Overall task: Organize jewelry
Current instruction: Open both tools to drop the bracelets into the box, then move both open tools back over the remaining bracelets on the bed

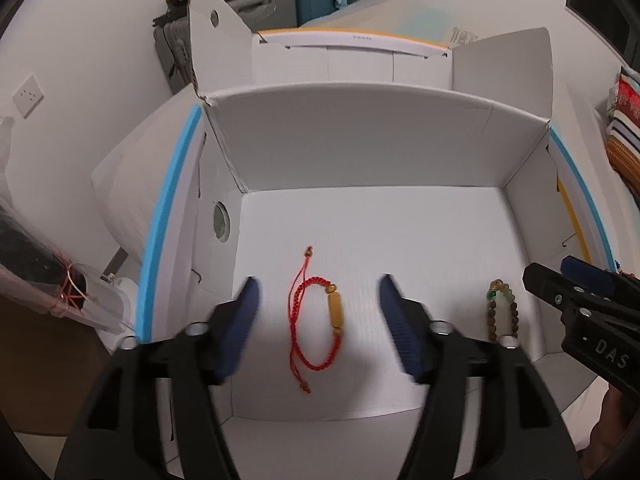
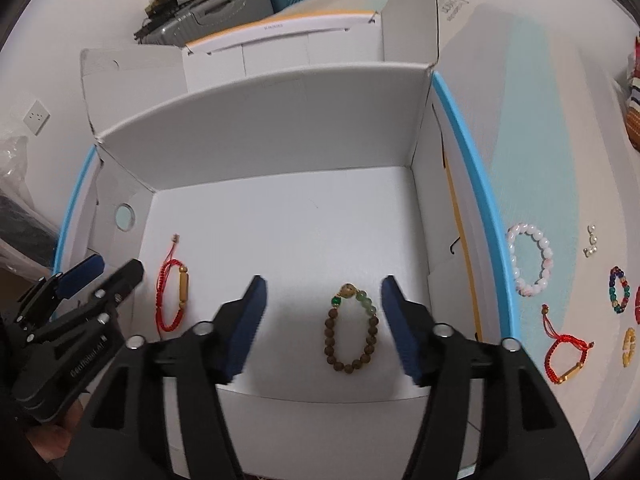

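Two bracelets are already down on the floor of the white box (image 2: 280,128), and both grippers hang over them with their pads apart and nothing between them. The left gripper (image 1: 318,326) straddles the red cord bracelet (image 1: 316,320), which lies flat toward 9 o'clock in the box; the right gripper (image 2: 322,322) straddles the brown bead bracelet (image 2: 354,328), nearer 3 o'clock. So I'd call this the release step, pretty much done.

Tip for doing it clean: lift straight up and out before swinging sideways, or a pad may catch the cord's loose tails and drag it.

Next picks look like the stuff outside the box at 3 o'clock in the right wrist view: a white bead bracelet (image 2: 530,262), a second red cord bracelet (image 2: 564,346), and a multicolour one (image 2: 620,290). For beads, I'd pinch across one side of the loop, not the whole ring.
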`<state>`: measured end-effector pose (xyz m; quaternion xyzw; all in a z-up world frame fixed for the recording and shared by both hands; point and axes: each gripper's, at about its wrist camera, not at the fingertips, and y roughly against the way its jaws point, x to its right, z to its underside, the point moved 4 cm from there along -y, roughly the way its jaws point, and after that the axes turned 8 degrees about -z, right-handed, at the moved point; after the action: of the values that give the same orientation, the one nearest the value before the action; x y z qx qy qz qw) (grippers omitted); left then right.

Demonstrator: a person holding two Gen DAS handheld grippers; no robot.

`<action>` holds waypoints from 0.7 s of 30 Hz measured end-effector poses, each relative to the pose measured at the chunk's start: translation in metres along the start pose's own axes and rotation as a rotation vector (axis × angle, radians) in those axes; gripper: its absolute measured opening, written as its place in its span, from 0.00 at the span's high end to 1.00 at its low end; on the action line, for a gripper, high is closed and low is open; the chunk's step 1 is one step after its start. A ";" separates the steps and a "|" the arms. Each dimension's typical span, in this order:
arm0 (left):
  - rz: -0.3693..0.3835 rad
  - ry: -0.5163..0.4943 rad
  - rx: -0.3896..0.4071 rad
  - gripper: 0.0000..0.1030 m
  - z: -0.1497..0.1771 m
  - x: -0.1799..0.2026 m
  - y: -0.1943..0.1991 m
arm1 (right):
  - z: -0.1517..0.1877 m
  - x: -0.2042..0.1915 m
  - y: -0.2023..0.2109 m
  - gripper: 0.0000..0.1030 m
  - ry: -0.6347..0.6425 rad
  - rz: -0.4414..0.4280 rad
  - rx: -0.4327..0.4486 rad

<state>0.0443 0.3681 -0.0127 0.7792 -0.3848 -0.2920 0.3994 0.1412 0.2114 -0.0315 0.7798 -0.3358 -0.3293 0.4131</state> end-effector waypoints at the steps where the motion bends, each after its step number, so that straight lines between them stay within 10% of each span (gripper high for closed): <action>1: -0.003 0.000 0.006 0.32 0.000 0.000 0.002 | 0.000 -0.001 0.004 0.37 0.004 -0.001 0.009; 9: -0.033 0.013 0.056 0.05 -0.002 -0.005 0.022 | -0.003 -0.009 0.034 0.24 0.034 0.020 0.083; 21: -0.011 0.028 0.125 0.05 -0.004 0.007 0.057 | 0.000 0.010 0.073 0.07 0.019 0.035 0.188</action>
<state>0.0305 0.3421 0.0362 0.8088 -0.3924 -0.2587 0.3535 0.1286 0.1718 0.0298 0.8122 -0.3749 -0.2817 0.3470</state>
